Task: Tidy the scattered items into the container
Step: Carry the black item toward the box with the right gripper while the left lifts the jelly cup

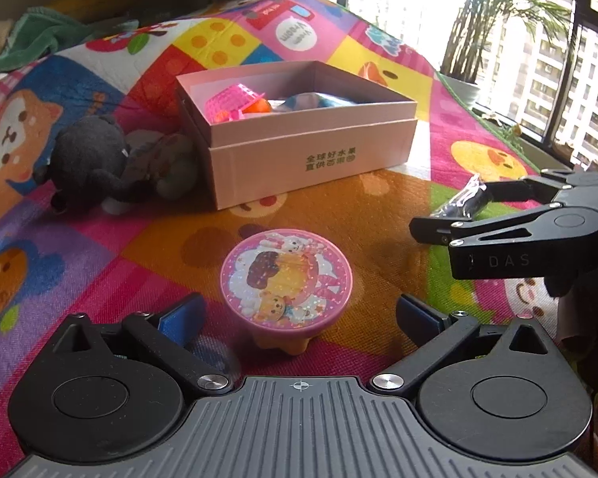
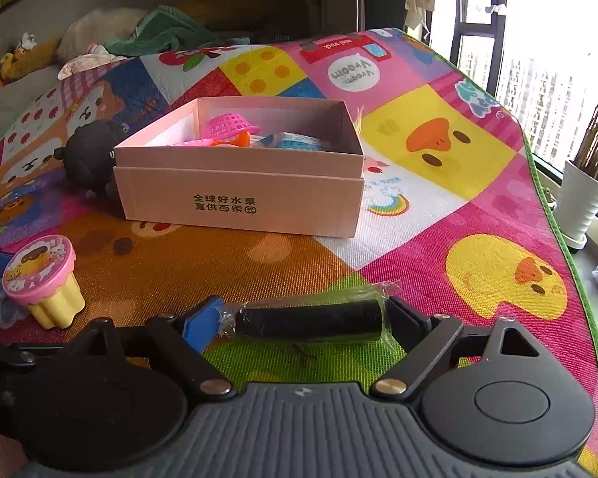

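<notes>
Play mat (image 2: 438, 215): woven-look printed surface, bright cartoon squares, green edge at 3 o'clock in the right wrist view.

Pink cardboard box (image 2: 239, 203): rectangular, matte, sits nested in its own lid, dark print on the front wall. Centre of the mat, at 12 o'clock from both grippers. Inside: pink lattice plastic basket (image 2: 229, 127), an orange piece and something pale blue, both mostly hidden by the wall.

Dark grey plush toy (image 1: 89, 159): fuzzy, rounded, lying against the box's left side, at 10 o'clock in the left wrist view. A second beige-grey soft item beside it is hard to make out.

Round pink-lidded toy (image 1: 286, 279): glittery cartoon sticker on top, fluted yellow base. Stands on the mat between the fingers of the left gripper (image 1: 299, 318), which is spread wide, pads clear of it.

Black cylinder (image 2: 309, 324): smooth roll in crinkly clear wrap, lying crosswise between the blue pads of the right gripper (image 2: 303, 326). Jaws wide; contact at the pads can't be confirmed, right pad hidden behind the roll's end.

White plant pot (image 2: 584, 207) at 3 o'clock, off the mat by the window.
</notes>
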A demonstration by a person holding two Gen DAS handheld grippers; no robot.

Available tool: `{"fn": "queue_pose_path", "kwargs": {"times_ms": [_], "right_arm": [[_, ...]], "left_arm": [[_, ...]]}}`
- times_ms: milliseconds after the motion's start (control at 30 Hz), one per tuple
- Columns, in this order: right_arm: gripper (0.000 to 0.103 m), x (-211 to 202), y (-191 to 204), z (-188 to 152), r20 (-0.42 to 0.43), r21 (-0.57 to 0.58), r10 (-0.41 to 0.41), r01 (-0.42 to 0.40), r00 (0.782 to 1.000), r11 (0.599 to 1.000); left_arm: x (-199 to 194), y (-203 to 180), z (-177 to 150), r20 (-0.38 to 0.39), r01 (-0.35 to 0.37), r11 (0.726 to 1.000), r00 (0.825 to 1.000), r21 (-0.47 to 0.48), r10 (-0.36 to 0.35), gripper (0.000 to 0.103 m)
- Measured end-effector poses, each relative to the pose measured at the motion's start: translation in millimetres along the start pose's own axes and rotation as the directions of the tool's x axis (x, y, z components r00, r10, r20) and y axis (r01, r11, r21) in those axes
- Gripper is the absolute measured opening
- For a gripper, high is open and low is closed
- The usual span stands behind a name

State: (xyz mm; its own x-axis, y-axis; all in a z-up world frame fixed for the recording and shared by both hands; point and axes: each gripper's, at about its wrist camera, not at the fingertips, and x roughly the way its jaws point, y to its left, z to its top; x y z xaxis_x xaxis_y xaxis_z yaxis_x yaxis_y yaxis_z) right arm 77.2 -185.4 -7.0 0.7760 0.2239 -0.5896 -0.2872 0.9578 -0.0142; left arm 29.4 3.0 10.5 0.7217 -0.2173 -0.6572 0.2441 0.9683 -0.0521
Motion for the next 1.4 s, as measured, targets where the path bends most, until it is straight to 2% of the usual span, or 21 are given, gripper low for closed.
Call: {"fn": "queue_pose_path", "kwargs": {"times_ms": [167,467,533,600,733,800,867,1067,1200,1400], "right_arm": [[0.088,-3,-3,-2,0.021,0.020,0.010,-0.011,1.000,1.000],[0.088,-5,-6,-3,0.037,0.042,0.024,-0.025,0.999,0.999],[0.088,-5,-6,-3,0.037,0.041,0.023,-0.025,0.999,0.999],[0.088,-5,-6,-3,0.037,0.041,0.023,-0.025,0.999,0.999],[0.088,-5,-6,-3,0.036,0.040,0.022,-0.023,0.999,0.999],[0.088,-5,-6,-4,0.035,0.040,0.021,-0.022,0.999,0.999],[0.088,-5,-6,-4,0.034,0.040,0.021,-0.022,0.999,0.999],[0.088,-5,-5,-4,0.019,0.039,0.007,-0.008,1.000,0.999],[0.088,-11,-2,-8,0.005,-0.006,-0.004,0.004,1.000,1.000],[0.088,-36,-9,-5,-0.024,-0.038,0.044,-0.045,0.999,0.998]], "left_arm": [[-4,-2,8,0.040,-0.063,0.997,0.997,0.046,0.061,0.103],[-1,3,8,0.031,-0.089,0.994,0.996,0.065,0.087,0.101],[-1,2,8,0.032,-0.082,0.994,0.996,0.071,0.080,0.096],[0,2,8,0.027,-0.073,0.994,0.997,0.076,0.072,0.081],[2,5,8,0.026,-0.064,0.996,0.998,0.067,0.063,0.077],[1,6,8,0.028,-0.052,0.997,0.998,0.061,0.050,0.065],[0,6,8,0.030,-0.039,0.998,0.999,0.059,0.037,0.061],[-5,3,4,0.035,-0.018,0.998,0.999,0.066,0.016,0.061],[-11,0,3,0.039,-0.012,0.997,0.999,0.081,0.009,0.061],[-34,-6,6,0.082,0.019,0.994,0.996,0.112,-0.028,0.061]]}}
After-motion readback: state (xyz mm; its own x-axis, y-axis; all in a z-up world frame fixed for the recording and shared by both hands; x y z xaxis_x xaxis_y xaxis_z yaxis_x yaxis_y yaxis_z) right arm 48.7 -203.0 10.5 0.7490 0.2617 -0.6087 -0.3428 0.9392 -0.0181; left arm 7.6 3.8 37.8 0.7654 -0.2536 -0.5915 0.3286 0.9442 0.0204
